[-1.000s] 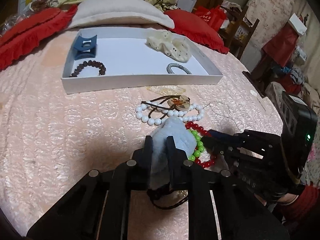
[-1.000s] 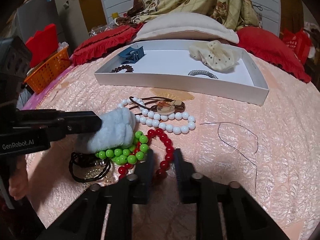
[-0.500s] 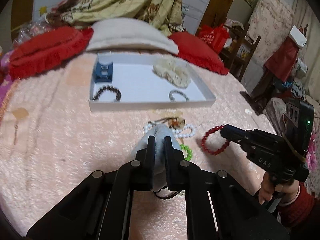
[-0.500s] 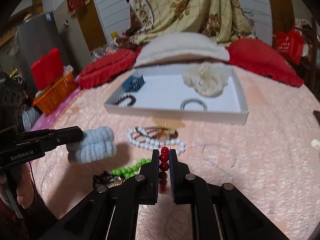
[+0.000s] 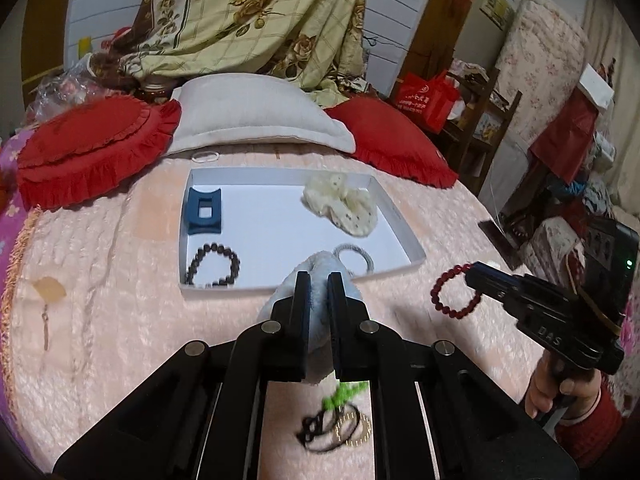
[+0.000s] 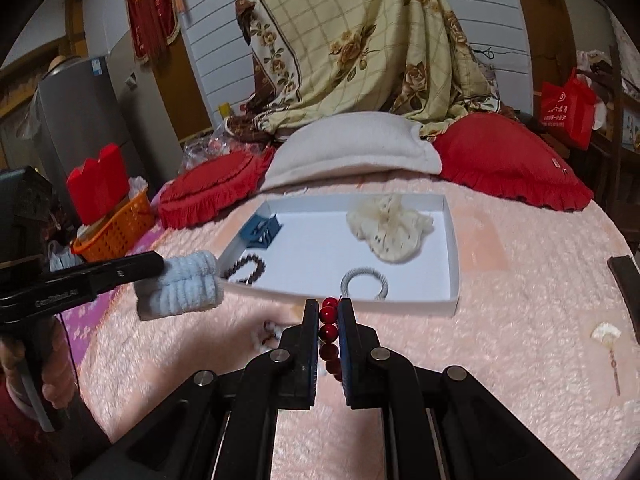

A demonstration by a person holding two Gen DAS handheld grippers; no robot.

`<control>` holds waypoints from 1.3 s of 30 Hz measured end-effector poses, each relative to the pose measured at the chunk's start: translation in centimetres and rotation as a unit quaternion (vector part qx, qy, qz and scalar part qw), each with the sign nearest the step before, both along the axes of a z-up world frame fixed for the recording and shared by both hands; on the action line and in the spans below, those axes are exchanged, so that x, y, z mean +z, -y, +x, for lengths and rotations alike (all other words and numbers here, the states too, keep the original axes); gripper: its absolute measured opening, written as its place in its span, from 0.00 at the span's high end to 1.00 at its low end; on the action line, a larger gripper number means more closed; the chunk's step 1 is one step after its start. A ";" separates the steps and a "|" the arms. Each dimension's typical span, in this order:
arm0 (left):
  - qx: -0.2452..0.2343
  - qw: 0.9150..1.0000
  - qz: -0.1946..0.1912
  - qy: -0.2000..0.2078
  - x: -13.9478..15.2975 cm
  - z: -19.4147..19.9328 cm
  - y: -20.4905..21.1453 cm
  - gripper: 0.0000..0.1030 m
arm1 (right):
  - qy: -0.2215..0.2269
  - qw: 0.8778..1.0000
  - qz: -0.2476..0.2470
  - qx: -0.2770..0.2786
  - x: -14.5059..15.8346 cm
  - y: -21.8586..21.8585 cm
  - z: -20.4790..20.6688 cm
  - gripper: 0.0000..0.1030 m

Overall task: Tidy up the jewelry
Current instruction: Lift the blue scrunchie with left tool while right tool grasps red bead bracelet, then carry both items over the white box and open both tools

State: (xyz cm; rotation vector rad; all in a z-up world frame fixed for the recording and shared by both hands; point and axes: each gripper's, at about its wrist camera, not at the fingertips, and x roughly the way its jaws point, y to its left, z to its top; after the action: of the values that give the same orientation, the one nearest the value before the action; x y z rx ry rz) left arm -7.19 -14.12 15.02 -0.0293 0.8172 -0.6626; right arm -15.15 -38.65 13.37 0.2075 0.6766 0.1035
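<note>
- Right wrist view: the red bead bracelet (image 6: 329, 332) is pinched between the right hand-held gripper (image 6: 329, 320) fingers, its string of beads running along them, loop hanging down above the bed (image 6: 520, 300).
- The light blue scrunchie (image 6: 176, 284), long axis lying across, is clamped in the left hand-held gripper (image 5: 318, 292).
- Both hover just before the white tray's (image 6: 454, 248) near wall.
- Inside lie a dark bead bracelet (image 5: 213, 264), blue claw clip (image 5: 203, 212), cream scrunchie (image 5: 340, 204) and grey band (image 5: 356, 258).

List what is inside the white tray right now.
Inside the white tray: a blue hair claw, a dark bead bracelet, a cream scrunchie and a grey hair tie. In the left wrist view, the held light-blue scrunchie covers part of the near edge.
</note>
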 end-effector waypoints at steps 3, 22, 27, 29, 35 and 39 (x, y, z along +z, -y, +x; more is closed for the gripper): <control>0.008 1.000 -0.001 -0.012 -0.4 2.4 0.5 0.93 | -0.002 1.000 -0.004 -0.001 0.5 0.6 1.6 0.91; 0.037 0.997 -0.033 -0.059 -4.9 8.5 -2.1 0.89 | -0.091 0.995 0.023 0.033 -3.5 -1.3 18.5 0.91; 0.021 0.998 -0.042 -0.039 -6.6 4.3 -4.3 0.50 | -0.097 0.994 0.019 0.036 -3.9 -1.8 19.0 0.91; 0.003 0.999 -0.035 -0.022 -6.7 2.7 -4.2 0.50 | -0.098 0.994 0.018 0.037 -4.0 -1.9 18.6 0.92; -0.056 0.998 0.024 -0.006 -8.5 1.1 -0.8 0.42 | -0.103 0.994 0.013 0.038 -4.3 -2.2 17.7 0.92; -0.071 0.994 0.082 0.005 -10.2 0.6 1.7 0.43 | -0.103 0.994 0.006 0.040 -4.2 -2.4 17.1 0.92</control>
State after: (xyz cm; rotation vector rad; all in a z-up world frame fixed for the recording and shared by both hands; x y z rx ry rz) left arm -6.58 -15.81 4.78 0.1824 0.8666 -0.7263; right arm 1.92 -36.24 9.20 0.2043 0.8904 0.1649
